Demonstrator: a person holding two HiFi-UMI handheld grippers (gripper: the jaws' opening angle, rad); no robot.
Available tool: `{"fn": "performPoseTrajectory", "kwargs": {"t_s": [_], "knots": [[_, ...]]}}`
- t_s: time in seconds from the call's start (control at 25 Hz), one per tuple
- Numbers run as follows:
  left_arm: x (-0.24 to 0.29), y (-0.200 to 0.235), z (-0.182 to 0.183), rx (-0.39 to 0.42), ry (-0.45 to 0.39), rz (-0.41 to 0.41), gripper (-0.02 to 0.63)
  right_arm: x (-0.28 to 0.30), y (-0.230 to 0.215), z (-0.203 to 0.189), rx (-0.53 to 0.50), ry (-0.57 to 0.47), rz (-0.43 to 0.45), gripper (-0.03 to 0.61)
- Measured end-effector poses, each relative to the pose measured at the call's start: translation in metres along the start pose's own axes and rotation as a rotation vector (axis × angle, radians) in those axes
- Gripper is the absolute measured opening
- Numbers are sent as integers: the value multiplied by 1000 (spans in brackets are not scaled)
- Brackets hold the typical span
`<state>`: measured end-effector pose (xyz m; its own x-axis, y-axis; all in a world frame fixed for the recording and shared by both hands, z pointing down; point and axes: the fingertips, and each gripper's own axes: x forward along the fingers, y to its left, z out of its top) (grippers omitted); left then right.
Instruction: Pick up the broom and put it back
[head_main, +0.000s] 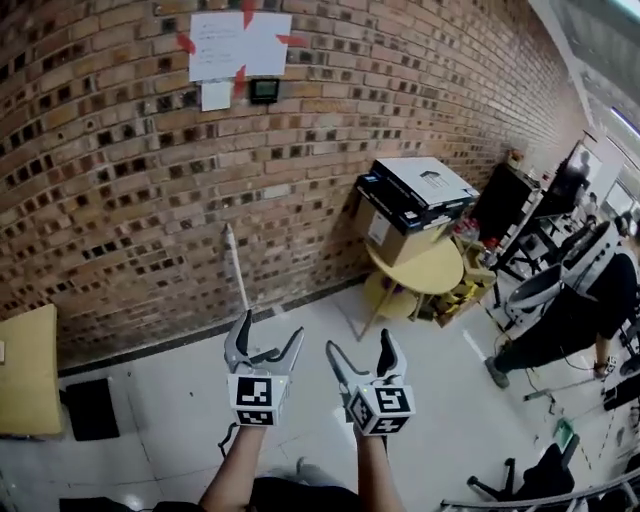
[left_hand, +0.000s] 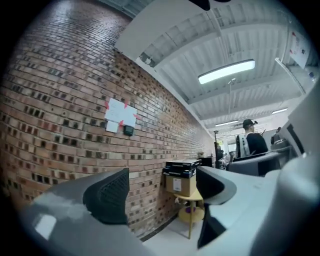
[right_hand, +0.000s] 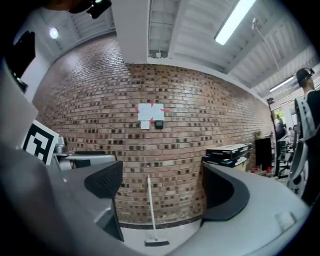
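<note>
The broom (head_main: 237, 268) leans upright against the brick wall, and only its white handle shows above my left gripper in the head view. In the right gripper view the broom (right_hand: 150, 207) stands straight ahead, its dark head (right_hand: 156, 243) on the floor at the wall's foot. My left gripper (head_main: 268, 335) and right gripper (head_main: 360, 348) are held side by side, level, short of the wall. Both are open with nothing between the jaws. The left gripper (left_hand: 160, 192) faces the wall right of the broom, which is out of that view. The right gripper (right_hand: 162, 187) frames the broom between its pads.
A round yellow table (head_main: 437, 272) with a cardboard box and stacked black-and-white boxes (head_main: 412, 195) stands against the wall at right. A person (head_main: 575, 315) and office chairs are further right. A wooden cabinet (head_main: 25, 372) and a black mat (head_main: 90, 408) are at left.
</note>
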<state>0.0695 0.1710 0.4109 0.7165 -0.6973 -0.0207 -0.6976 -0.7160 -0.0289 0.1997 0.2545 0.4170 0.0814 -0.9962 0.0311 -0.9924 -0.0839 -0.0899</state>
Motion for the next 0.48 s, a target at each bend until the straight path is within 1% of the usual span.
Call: {"fn": "performPoseTrajectory", "kwargs": {"t_s": [0.12, 0.2, 0.28, 0.4, 0.48], "knots": [[-12, 57, -1, -3, 10, 152, 422, 49, 40, 2, -19, -16, 151, 499], [-12, 79, 1, 2, 12, 209, 420, 71, 56, 8, -57, -38, 210, 499], [-11, 98, -1, 32, 22, 261, 406, 93, 71, 10, -75, -35, 280, 499], [-18, 132, 4, 68, 36, 372, 402, 130, 102, 13, -63, -26, 419, 493], [-19, 142, 8, 72, 35, 423, 372, 146, 112, 15, -61, -22, 480, 482]]}}
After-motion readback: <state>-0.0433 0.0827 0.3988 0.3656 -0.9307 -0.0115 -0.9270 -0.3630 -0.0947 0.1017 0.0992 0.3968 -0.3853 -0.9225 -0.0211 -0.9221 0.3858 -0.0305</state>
